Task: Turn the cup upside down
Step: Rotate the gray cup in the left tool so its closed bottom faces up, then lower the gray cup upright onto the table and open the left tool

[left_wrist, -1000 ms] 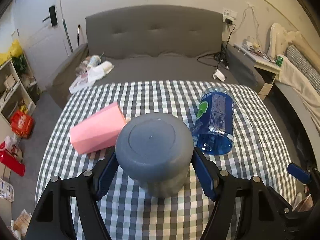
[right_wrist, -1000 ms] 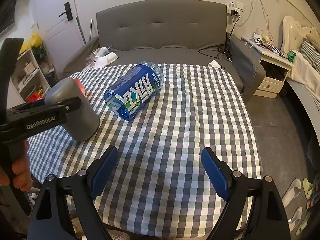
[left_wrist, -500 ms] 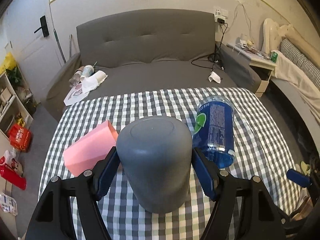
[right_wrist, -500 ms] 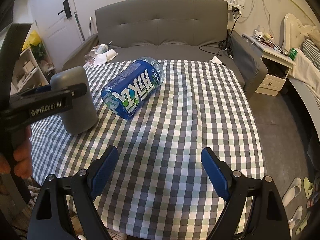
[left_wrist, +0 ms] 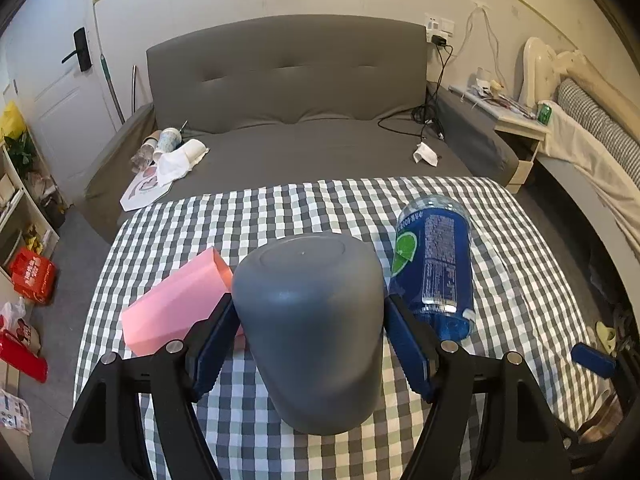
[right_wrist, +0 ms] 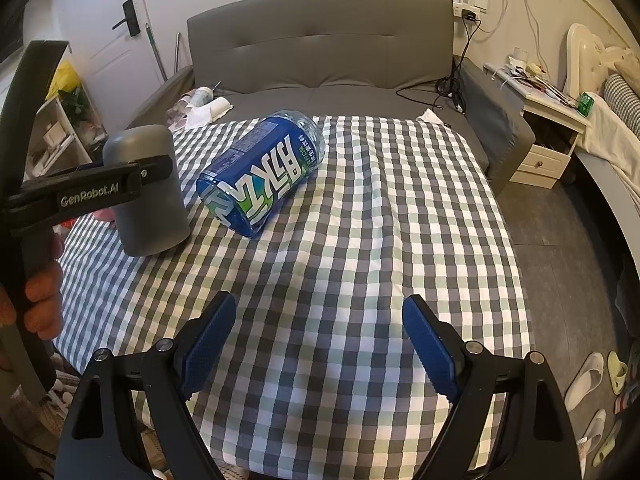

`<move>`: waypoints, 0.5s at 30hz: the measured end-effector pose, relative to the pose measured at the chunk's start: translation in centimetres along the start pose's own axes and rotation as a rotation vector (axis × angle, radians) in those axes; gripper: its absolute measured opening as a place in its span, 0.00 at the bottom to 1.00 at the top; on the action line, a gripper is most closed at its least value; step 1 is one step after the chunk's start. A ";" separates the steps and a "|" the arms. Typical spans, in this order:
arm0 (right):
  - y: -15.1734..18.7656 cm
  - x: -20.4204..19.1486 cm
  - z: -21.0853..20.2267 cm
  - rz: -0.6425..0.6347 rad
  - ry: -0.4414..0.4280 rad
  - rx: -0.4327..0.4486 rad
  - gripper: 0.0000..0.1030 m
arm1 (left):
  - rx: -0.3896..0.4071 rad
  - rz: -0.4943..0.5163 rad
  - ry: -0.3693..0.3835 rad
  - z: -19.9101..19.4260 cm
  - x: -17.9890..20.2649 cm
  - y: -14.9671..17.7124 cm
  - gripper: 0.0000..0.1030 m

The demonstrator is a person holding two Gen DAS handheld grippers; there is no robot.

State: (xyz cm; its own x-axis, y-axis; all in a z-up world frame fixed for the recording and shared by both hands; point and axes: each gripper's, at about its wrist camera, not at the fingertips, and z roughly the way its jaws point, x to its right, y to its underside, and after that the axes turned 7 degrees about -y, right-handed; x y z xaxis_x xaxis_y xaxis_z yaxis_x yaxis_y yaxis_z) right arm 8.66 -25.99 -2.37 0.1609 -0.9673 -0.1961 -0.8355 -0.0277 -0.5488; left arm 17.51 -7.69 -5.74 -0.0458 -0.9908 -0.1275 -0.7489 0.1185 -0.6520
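Left wrist view: grey cup [left_wrist: 310, 332] is clamped base-up between left gripper [left_wrist: 310, 334] pads, over checked tablecloth [left_wrist: 516, 280], between pink carton [left_wrist: 176, 304] and blue bottle [left_wrist: 434, 268].

Right wrist view: cup rim is seen touching the cloth; right gripper [right_wrist: 320, 344] is held apart, empty. Flip judged nearly done; release and straight retreat are called for next.

From the left wrist we look forward, close over the grey plastic cup [left_wrist: 308, 332]. From the right wrist we look forward from farther back. Both views share the checked-cloth counter [left_wrist: 320, 208] [right_wrist: 380, 220] and the grey fabric sofa [left_wrist: 288, 80] [right_wrist: 320, 40].
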 end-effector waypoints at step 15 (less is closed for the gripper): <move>0.3 -0.5 -1.9 0.000 -0.025 0.063 0.83 | 0.065 -0.024 0.033 -5.3 -1.0 2.3 0.85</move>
State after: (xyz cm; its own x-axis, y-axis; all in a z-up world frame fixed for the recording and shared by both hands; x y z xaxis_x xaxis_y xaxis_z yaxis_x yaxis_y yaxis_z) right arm 7.35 -26.02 -0.87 0.1742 -0.9607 -0.2161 -0.8010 -0.0106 -0.5986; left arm 12.32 -6.77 -3.17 -0.0509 -0.9949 -0.0872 -0.7057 0.0976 -0.7018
